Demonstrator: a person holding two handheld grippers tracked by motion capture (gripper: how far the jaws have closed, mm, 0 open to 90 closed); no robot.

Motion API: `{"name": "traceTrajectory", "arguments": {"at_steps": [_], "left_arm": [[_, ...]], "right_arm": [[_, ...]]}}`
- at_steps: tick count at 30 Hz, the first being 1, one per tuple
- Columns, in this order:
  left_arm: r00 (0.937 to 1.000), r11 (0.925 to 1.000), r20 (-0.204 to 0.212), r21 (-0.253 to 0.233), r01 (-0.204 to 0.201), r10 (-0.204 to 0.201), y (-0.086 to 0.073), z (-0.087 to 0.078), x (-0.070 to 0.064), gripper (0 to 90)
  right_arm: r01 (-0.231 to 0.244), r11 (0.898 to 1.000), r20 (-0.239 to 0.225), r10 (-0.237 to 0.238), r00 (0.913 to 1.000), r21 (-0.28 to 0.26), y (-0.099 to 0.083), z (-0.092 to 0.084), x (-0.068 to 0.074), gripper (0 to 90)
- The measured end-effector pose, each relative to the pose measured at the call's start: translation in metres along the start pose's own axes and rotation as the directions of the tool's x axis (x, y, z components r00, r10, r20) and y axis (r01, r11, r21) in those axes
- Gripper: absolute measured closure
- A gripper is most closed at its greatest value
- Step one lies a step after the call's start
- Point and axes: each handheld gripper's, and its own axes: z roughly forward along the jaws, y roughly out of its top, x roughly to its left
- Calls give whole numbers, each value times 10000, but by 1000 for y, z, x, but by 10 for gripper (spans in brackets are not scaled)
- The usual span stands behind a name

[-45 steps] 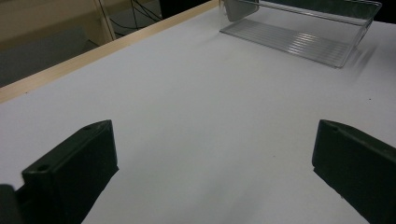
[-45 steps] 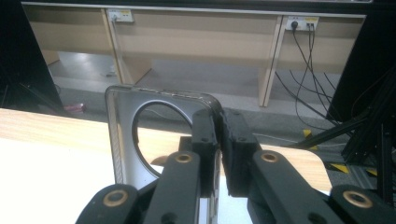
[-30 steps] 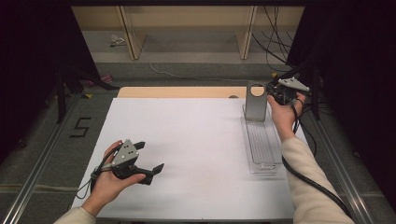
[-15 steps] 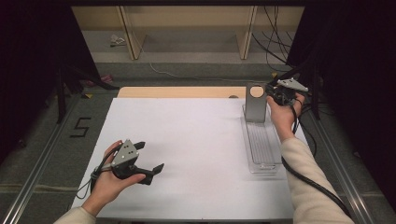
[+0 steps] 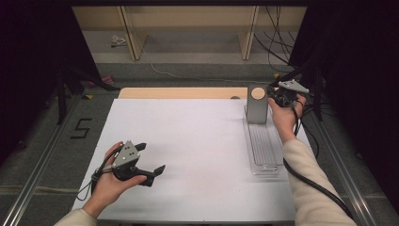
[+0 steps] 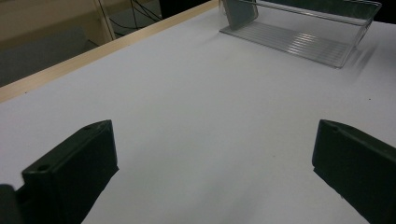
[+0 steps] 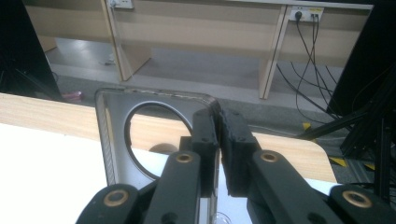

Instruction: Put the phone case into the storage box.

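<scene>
A clear plastic tray (image 5: 263,150) lies lengthwise at the right of the white table top (image 5: 197,141). Its far end wall (image 5: 256,106) stands upright, grey, with a round hole. My right gripper (image 5: 275,99) is shut on the right edge of that wall; in the right gripper view the jaws (image 7: 219,135) pinch the wall's (image 7: 114,140) rim. My left gripper (image 5: 151,157) rests low over the table's near left, open, with nothing between its jaws. The left gripper view has the gripper (image 6: 215,163) wide apart over bare white surface, with the tray (image 6: 299,42) far off.
A wooden strip (image 5: 179,92) runs along the table's far edge. Behind it stand wooden shelf legs (image 5: 129,33) and cables (image 5: 277,28). A "5" marking (image 5: 81,128) is on the floor at the left. A black cable (image 5: 310,176) trails from the right gripper along the forearm.
</scene>
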Motion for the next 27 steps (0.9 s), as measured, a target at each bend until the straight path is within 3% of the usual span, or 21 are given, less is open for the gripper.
{"name": "traceTrajectory", "arguments": {"at_steps": [6, 17, 27], "left_arm": [[10000, 10000, 5, 5, -8, 8, 0, 0, 0, 0], [10000, 10000, 13, 6, -3, 3, 0, 0, 0, 0], [10000, 10000, 34, 40, -11, 11, 0, 0, 0, 0]], "right_arm": [[-30, 10000, 38, 30, 10000, -11, -1, 1, -1, 845], [-33, 9999, 142, 31, 9999, 150, -6, 7, -1, 676], [-35, 9995, -147, 39, 9999, 313, -7, 11, 1, 558]]}}
